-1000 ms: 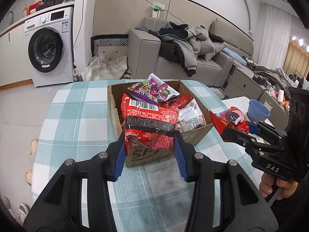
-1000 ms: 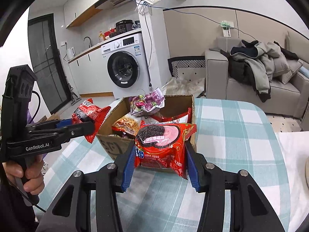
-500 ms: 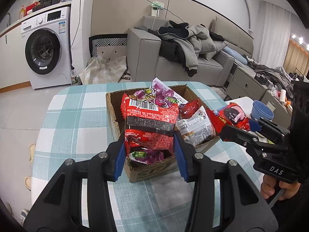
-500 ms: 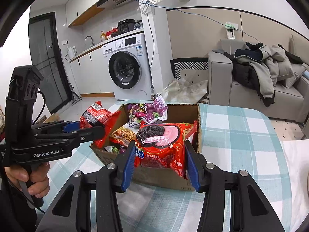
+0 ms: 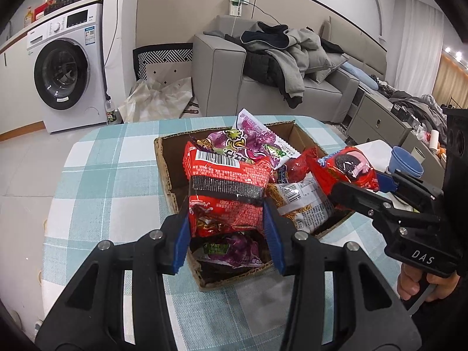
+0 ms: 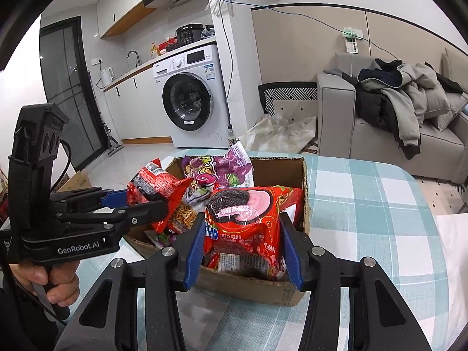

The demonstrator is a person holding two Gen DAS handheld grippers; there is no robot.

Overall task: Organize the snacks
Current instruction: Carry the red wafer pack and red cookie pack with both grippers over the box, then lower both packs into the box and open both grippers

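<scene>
The left gripper (image 5: pixel 226 228) is clamped on a red barcode snack bag (image 5: pixel 226 181), held upright above the near-left part of the cardboard box (image 5: pixel 165 172). The right gripper (image 6: pixel 242 248) is clamped on a red cookie packet (image 6: pixel 248 213), held above the near edge of the same box, towards its right corner.

The box stands on the checked tablecloth (image 5: pixel 117 161) near the table's far edge. Inside the box lie a purple candy bag (image 5: pixel 251 140), leaning against the far wall, a clear noodle-snack bag (image 5: pixel 301 201) at the right side, and a second purple packet (image 5: pixel 231 247) at the bottom near the front wall. Both held packets are above the box rim and are not resting on the contents.
</scene>
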